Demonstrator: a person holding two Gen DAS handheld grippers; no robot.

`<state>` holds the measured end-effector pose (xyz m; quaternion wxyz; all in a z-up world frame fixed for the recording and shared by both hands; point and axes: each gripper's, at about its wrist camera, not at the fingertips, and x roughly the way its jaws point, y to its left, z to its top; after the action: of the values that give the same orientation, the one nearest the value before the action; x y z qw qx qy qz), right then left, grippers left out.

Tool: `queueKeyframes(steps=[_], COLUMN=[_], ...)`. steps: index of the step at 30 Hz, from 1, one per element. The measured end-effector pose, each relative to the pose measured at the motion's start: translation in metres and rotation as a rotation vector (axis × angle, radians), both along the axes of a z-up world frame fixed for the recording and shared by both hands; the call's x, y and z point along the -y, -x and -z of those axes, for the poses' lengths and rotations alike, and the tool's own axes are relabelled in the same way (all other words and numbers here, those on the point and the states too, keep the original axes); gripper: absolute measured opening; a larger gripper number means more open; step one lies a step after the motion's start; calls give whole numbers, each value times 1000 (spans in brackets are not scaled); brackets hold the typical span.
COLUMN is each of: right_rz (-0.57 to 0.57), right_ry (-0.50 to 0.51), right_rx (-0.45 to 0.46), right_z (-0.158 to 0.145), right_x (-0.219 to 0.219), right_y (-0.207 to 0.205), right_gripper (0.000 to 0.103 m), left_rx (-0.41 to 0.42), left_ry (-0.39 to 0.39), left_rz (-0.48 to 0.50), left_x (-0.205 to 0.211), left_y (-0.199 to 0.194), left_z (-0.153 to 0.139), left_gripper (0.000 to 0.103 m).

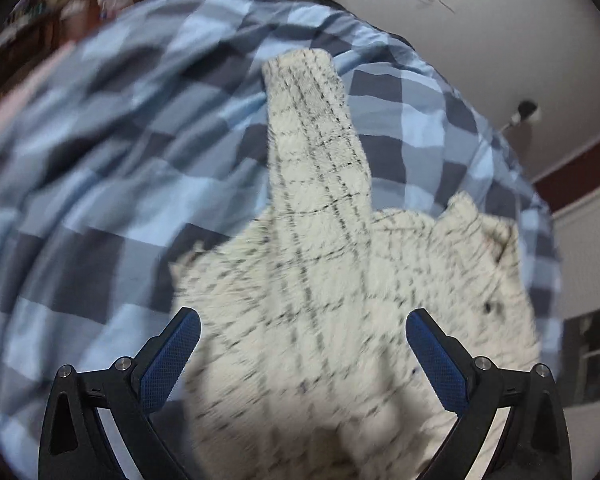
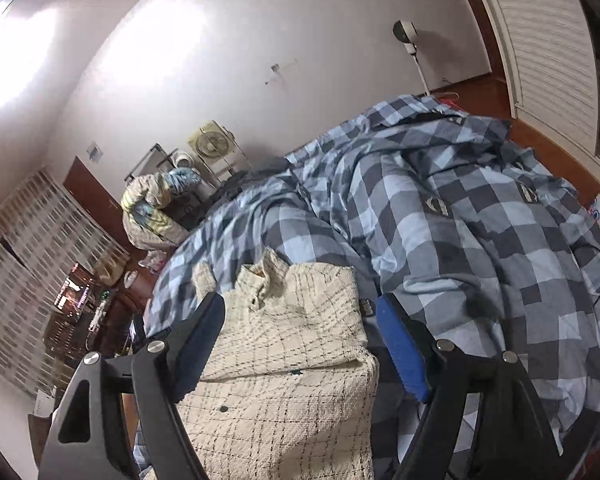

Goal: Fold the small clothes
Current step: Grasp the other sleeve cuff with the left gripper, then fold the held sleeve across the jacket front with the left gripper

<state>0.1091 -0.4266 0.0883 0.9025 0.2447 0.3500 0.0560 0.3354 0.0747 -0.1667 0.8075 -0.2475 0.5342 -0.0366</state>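
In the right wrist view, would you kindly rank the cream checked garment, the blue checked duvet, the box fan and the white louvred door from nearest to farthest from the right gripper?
1. Cream checked garment: lying below the open right gripper.
2. Blue checked duvet: spread on the bed beyond and to the right.
3. Box fan and white louvred door: both far off, fan upper left, door upper right; too close to call.

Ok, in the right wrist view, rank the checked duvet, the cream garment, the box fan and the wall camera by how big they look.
1. Duvet
2. Garment, though it lies closest to the lens, which inflates it
3. Fan
4. Camera, far off, so only apparent size counts
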Motion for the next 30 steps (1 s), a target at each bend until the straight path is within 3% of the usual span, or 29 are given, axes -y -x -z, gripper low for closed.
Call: queueKeyframes(steps=[4,6,7,9,11,13,17,21,27,30], right_rz=[-2,-20,-24,-23,-31,-38,-50,-52,-80,-91], right_ry=[-45,-38,-19,27,69,95,108,129,149,169], right_rx=[-17,-19,-20,-20,-19,-12,-10,-21,-31,-40], right_z=[11,11,11,9,8,7,8,11,12,11], right_x=[-2,-7,-10,-17,-23,-29,-36,-44,-58,-68], right_y=[-2,-1,1,3,4,5,6,3,2,1], right_gripper=[76,75,75,75,75,75,75,75,75,75], left_rx=[-68,-98,-99,-85,-73,-60,10,134,259,298], left_ry=[97,74,70,144,194,190,132,33,27,70], left_rz=[-10,5,13,16,6,-3,-49,-107,-125,-118], left_x=[0,2,2,-3,-8,-13,-26,-45,-65,-72], left_y=[-9,-9,-8,-5,-4,0,5,19,42,57], left_z=[25,35,36,37,34,23,-15,-67,-120,-133], left_gripper=[100,86,73,57,29,15,11,11,11,11])
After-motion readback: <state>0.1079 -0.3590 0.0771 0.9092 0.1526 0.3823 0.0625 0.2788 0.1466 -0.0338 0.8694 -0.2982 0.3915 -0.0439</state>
